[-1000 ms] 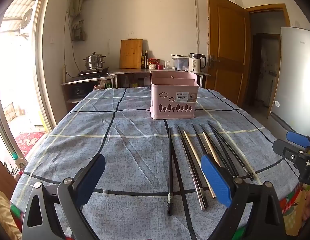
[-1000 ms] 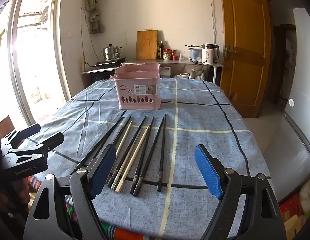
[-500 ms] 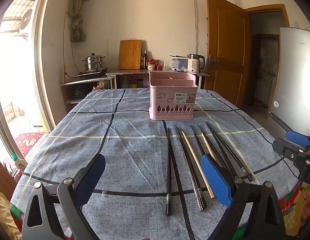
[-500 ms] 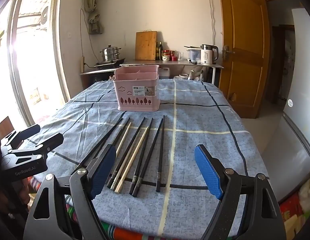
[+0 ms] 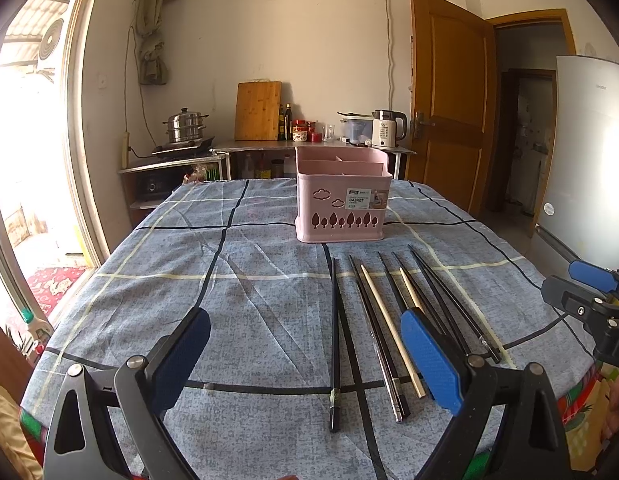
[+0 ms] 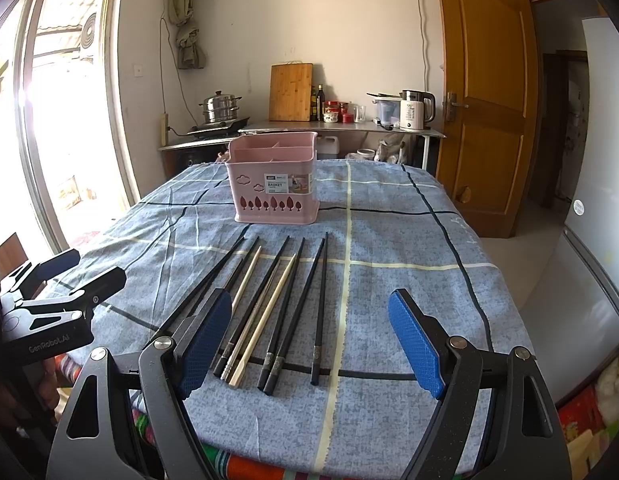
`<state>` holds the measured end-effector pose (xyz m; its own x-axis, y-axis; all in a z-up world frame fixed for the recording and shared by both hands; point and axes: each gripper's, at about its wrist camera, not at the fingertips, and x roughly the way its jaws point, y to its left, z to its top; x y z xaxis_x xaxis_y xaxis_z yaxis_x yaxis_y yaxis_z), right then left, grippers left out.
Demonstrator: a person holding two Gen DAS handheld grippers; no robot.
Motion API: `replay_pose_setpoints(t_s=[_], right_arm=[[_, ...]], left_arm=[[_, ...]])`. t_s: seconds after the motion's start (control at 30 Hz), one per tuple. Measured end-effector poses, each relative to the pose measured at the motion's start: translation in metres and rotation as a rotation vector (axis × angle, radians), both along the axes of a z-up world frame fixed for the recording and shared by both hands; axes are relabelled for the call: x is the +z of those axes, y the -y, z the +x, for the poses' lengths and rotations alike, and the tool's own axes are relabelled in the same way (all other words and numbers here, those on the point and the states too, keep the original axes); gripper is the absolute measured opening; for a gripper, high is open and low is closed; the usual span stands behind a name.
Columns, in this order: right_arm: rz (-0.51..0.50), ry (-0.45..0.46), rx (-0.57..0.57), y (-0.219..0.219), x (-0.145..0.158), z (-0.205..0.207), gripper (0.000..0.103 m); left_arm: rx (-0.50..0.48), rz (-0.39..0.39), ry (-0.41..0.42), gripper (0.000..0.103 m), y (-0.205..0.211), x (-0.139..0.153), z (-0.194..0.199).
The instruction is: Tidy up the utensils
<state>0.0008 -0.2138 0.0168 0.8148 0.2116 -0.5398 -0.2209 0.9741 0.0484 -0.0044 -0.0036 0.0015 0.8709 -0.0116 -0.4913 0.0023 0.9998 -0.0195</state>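
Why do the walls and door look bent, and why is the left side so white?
Left wrist view: the fisheye lens bows the door and darkens the corners; daylight through the window blows out to white. Right wrist view: same curving, same glare at the window, yet the chopsticks and pink basket stay sharp and evenly lit.

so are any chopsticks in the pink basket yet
No, the chopsticks all lie flat on the tablecloth in front of the pink basket, and nothing sticks out of its top.

"BASKET" on the pink basket's label (image 6: 285,187) — "GenRobot.AI" on the left gripper (image 6: 49,312)
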Motion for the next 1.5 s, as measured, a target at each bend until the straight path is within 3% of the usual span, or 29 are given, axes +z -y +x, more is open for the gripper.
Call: replay_pose_setpoints(t_s=[1.5], right_arm=[[0.001,0.003,-0.003,0.0023,0.0050,-0.0025,0.081]], left_arm=[[-0.014,0.005,0.000,0.097,0.0045,0.0033,-0.0023]])
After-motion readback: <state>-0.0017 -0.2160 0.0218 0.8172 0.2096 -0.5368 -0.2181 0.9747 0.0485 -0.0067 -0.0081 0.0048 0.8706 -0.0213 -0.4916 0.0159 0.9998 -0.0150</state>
